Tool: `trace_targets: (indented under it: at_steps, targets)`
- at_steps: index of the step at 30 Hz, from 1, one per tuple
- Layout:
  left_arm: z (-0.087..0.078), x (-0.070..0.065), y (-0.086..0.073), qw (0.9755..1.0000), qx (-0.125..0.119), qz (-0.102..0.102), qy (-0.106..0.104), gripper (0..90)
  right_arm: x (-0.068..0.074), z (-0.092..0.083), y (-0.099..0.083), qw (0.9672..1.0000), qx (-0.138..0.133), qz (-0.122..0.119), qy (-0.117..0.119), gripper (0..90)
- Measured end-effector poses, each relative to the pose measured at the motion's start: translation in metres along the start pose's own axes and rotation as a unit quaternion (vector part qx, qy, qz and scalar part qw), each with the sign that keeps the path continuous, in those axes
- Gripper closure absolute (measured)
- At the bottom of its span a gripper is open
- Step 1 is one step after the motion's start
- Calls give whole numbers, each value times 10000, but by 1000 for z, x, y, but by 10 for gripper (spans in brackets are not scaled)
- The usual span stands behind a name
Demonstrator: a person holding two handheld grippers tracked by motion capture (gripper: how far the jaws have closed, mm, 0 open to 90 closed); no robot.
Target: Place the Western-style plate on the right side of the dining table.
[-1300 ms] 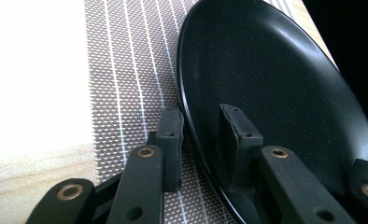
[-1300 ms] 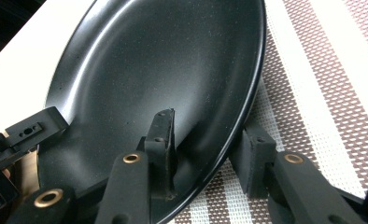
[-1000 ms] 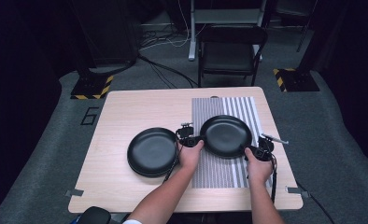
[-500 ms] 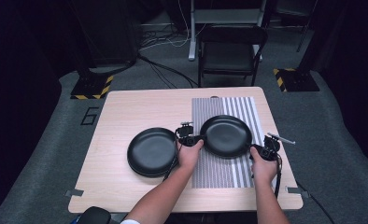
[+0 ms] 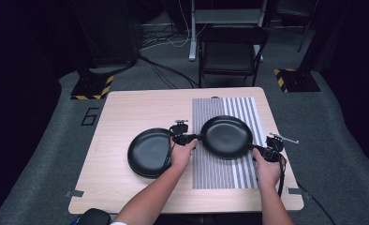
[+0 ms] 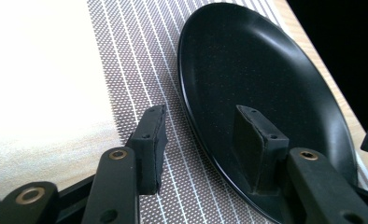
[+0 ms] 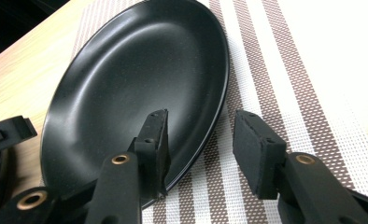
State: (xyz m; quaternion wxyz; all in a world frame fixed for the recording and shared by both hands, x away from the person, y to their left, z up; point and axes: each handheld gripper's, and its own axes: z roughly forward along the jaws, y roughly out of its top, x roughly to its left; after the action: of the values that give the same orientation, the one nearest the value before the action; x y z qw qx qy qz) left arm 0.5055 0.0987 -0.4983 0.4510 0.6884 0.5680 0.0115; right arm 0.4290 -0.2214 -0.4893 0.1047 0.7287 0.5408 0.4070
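Observation:
A black plate lies on the striped placemat at the table's right half. My left gripper is open at the plate's left rim: in the left gripper view one jaw stands over the plate and the other over the mat, with the left gripper straddling the edge. My right gripper is open at the near right rim, and the right gripper likewise straddles the plate. A second black plate rests on the bare wood to the left.
The wooden table has free room along its far side and near left. A dark chair stands beyond the far edge. Cables trail on the grey floor behind.
The right hand has shifted slightly toward the near right edge. The plates and the left hand stay where they were.

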Motion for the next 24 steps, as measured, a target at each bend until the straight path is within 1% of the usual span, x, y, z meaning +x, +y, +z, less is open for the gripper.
trace_targets:
  at_steps: [1,4,6,7,10,12,14,15,17,22,24]
  targets:
    - [-1,0,0,10000,6,-8,-22,538,1,-1,-1,10000,-8,-22,14,544]
    - [-4,-1,1,10000,8,63,-46,528,2,-4,-2,9999,-23,-93,92,525]
    - [-6,-1,2,9998,20,179,-1,519,3,-6,-2,9999,-44,-93,117,519]
    - [-7,-2,2,9998,15,189,-3,515,3,-7,-2,9998,-63,-153,124,517]
    - [-9,-1,3,9998,11,207,-27,510,4,-9,-2,9997,-93,-119,173,511]
    - [-12,-1,4,9997,-1,235,-53,508,3,-10,-2,9996,-113,-179,200,509]
    - [-16,-2,3,9994,-24,331,-51,506,5,-13,-3,9995,-106,-180,246,507]
    - [-18,-2,3,9991,-34,416,-48,506,5,-14,-4,9992,-123,-233,292,506]
    - [-21,-3,3,9987,-33,506,-53,505,7,-18,-5,9989,-144,-341,286,506]
    - [-30,-3,3,9979,20,635,-159,501,11,-25,-9,9981,-169,-463,376,503]
    - [-36,-2,3,9971,27,737,-198,501,12,-27,-10,9977,-195,-493,411,503]
